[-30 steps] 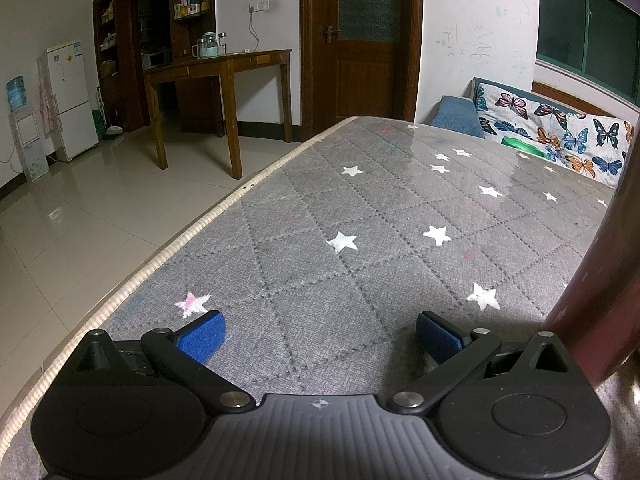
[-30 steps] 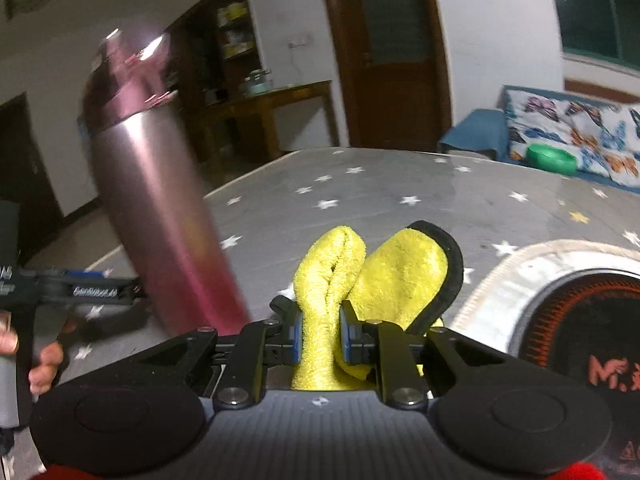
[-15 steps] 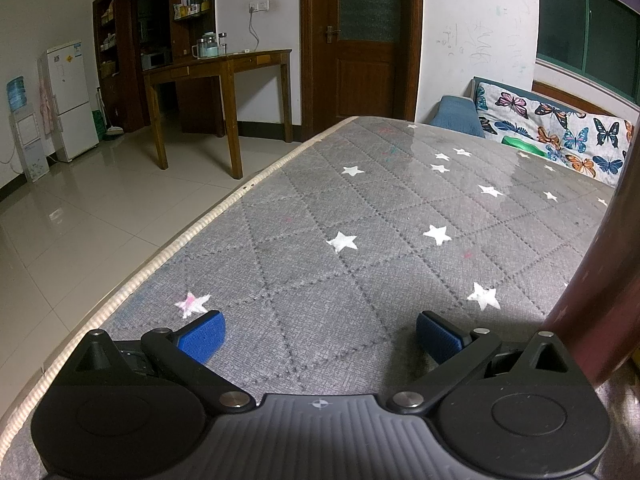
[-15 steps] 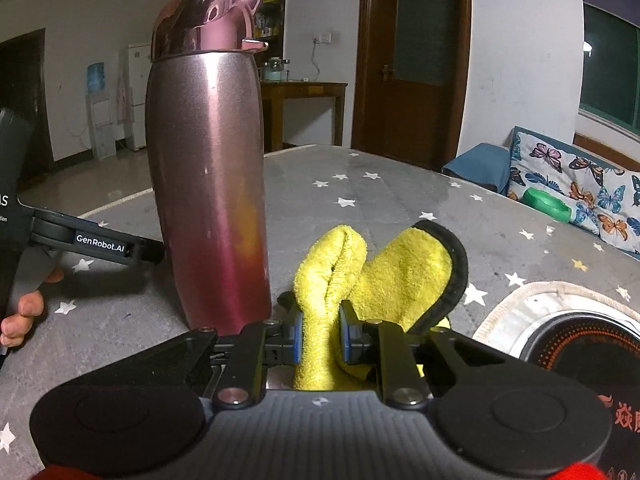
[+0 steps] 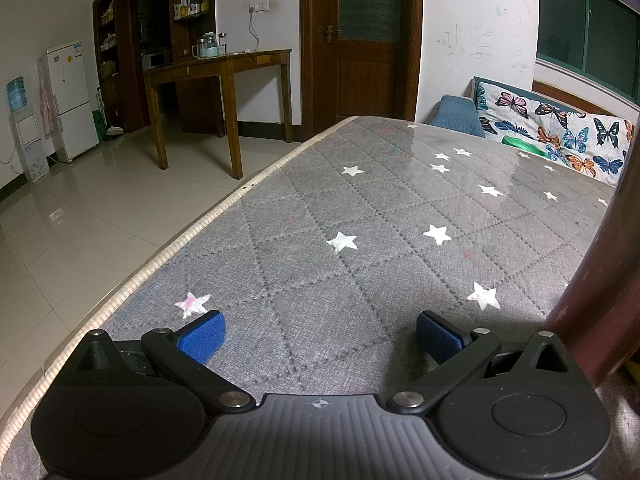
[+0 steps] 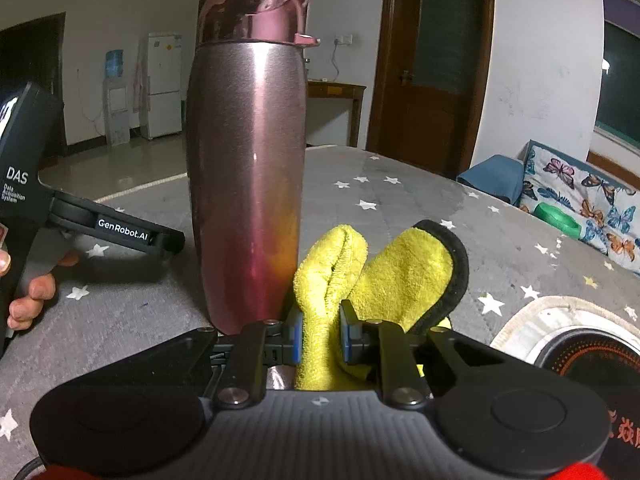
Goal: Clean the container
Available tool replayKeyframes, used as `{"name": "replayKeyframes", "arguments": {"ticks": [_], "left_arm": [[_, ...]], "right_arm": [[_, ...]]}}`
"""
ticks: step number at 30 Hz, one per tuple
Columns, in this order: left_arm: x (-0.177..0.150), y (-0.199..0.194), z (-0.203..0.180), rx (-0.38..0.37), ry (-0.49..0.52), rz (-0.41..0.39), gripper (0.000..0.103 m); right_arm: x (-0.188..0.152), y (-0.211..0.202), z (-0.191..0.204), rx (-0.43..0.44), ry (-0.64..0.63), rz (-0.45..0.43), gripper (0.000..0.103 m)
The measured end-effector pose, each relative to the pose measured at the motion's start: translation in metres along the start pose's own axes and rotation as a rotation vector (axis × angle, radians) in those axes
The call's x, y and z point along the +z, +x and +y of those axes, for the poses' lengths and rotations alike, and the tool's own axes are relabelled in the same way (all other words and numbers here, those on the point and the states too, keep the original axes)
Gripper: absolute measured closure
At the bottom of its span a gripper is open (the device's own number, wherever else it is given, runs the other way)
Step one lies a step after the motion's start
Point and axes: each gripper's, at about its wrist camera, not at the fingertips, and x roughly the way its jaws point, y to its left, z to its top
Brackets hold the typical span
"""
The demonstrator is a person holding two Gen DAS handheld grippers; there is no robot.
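Note:
A tall pink metal bottle [image 6: 248, 168] with a shiny flip lid stands upright on the grey star-patterned table cover [image 6: 400, 208]. My right gripper [image 6: 320, 334] is shut on a folded yellow cloth [image 6: 372, 276], which touches the bottle's lower right side. In the left wrist view, my left gripper [image 5: 320, 334] is open with nothing between its blue pads [image 5: 202, 336]; the bottle [image 5: 600, 280] fills the right edge just beyond its right finger. The left gripper's body [image 6: 80, 220], held by a hand [image 6: 34, 292], appears left of the bottle in the right wrist view.
A round induction cooker [image 6: 580, 356] sits at the right on a pale mat. A green bowl [image 6: 558, 216] lies at the table's far side near a butterfly-print cushion [image 5: 560, 132]. The table's left edge [image 5: 168, 252] drops to a tiled floor; a wooden desk [image 5: 216, 76] stands beyond.
The right wrist view has swung so the bottle, blurred and tilted a second ago, now stands upright and closer, with the cloth against it. The left gripper has stayed put.

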Motion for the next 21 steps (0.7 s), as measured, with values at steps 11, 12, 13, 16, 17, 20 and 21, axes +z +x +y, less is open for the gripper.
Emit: {"name": "replayKeyframes", "arguments": {"ticks": [11, 12, 13, 16, 17, 20, 21], "left_arm": [[-0.0001, -0.0001, -0.0003, 0.0, 0.0, 0.0, 0.0], [-0.0002, -0.0001, -0.0004, 0.0, 0.0, 0.0, 0.0], [-0.0002, -0.0002, -0.0005, 0.0, 0.0, 0.0, 0.0], [-0.0004, -0.0001, -0.0009, 0.001, 0.0, 0.0, 0.0], [-0.0004, -0.0001, -0.0008, 0.001, 0.0, 0.0, 0.0], [-0.0005, 0.0, -0.0008, 0.0, -0.001, 0.0, 0.0], [-0.0005, -0.0001, -0.0008, 0.0, -0.001, 0.0, 0.0]], "right_arm": [[-0.0002, 0.0008, 0.0024, -0.008, -0.014, 0.006, 0.086], [-0.0001, 0.0009, 0.0025, -0.008, -0.014, 0.007, 0.086], [-0.0001, 0.001, 0.0026, -0.009, -0.014, 0.008, 0.086], [-0.0002, 0.001, 0.002, -0.007, -0.008, 0.009, 0.086], [-0.0005, 0.0008, 0.0013, -0.005, -0.004, 0.009, 0.086], [-0.0009, 0.0005, -0.0007, 0.0, 0.005, 0.008, 0.086], [-0.001, 0.0005, -0.0009, 0.001, 0.007, 0.008, 0.086]]}}
